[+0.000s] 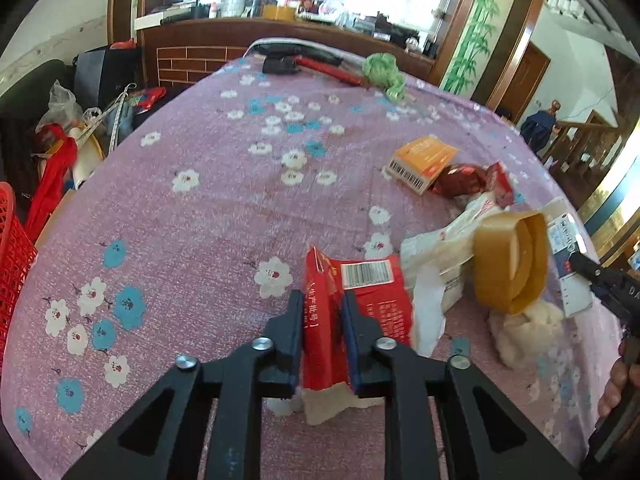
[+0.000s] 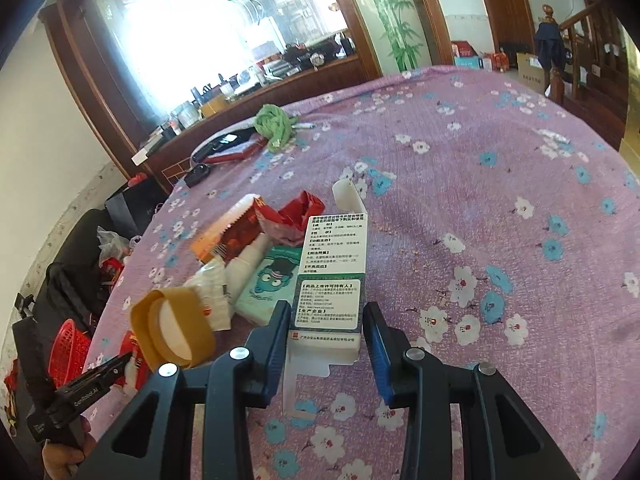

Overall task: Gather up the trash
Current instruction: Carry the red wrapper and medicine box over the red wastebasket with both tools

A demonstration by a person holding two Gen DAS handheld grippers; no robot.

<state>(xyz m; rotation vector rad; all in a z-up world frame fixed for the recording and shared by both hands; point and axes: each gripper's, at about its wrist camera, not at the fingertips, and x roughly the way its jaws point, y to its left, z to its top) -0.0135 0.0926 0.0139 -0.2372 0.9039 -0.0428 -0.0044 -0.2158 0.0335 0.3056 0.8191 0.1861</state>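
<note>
My left gripper [image 1: 322, 300] is shut on a red snack wrapper [image 1: 360, 296] with a barcode, on the purple floral tablecloth [image 1: 200, 208]. Right of it lie white wrappers [image 1: 436, 256], a brown tape roll [image 1: 510, 260], an orange packet [image 1: 424, 158] and a red foil wrapper [image 1: 460, 180]. My right gripper [image 2: 326, 308] is open around a white medicine box [image 2: 334, 264]; the left finger touches it and the right finger stands a little off. Beside the box lie a teal tissue pack [image 2: 272, 280], the tape roll [image 2: 172, 328] and the red foil wrapper [image 2: 288, 216].
A red basket [image 1: 12, 256] stands off the table's left edge; it also shows in the right wrist view [image 2: 68, 348]. A green cloth [image 1: 384, 74] and dark items [image 1: 304, 60] lie at the far end. A wooden counter [image 1: 280, 36] is behind.
</note>
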